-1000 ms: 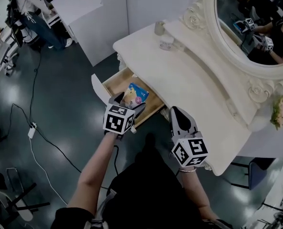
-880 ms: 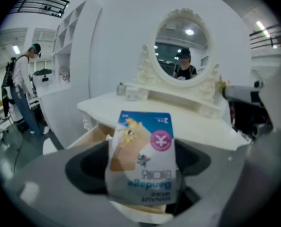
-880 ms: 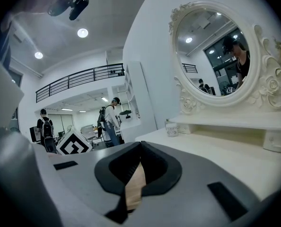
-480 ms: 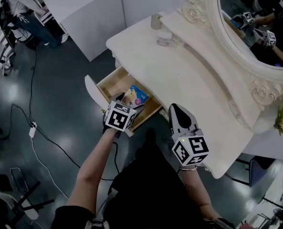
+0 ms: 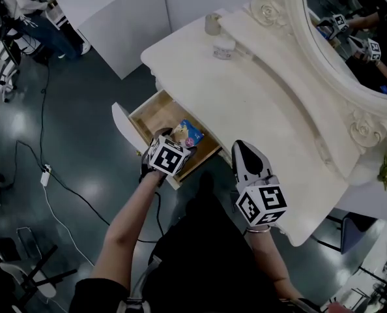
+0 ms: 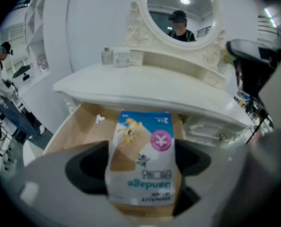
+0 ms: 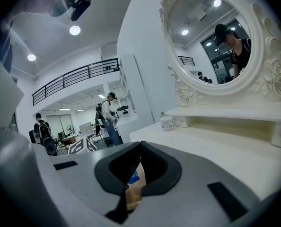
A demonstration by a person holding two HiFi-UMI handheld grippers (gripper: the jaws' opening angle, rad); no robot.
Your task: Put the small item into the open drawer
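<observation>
The small item is a blue and tan bandage packet (image 5: 188, 134). My left gripper (image 5: 178, 143) is shut on its near end and holds it over the open wooden drawer (image 5: 149, 114) of the white vanity (image 5: 265, 103). In the left gripper view the packet (image 6: 143, 155) fills the gap between the dark jaw pads, with the drawer floor (image 6: 81, 124) behind it. My right gripper (image 5: 247, 156) hovers at the vanity's front edge, right of the drawer. Its jaws (image 7: 139, 148) are shut with nothing between them.
Two small jars (image 5: 212, 23) (image 5: 225, 45) stand at the vanity's far end, below an ornate oval mirror (image 5: 350, 38). The drawer's white front panel (image 5: 122, 124) juts over the dark floor. A power strip and cable (image 5: 45, 177) lie on the floor at left. People stand at the far left.
My left gripper has carried the packet a little forward, further over the drawer. The right gripper has stayed nearly where it was.
</observation>
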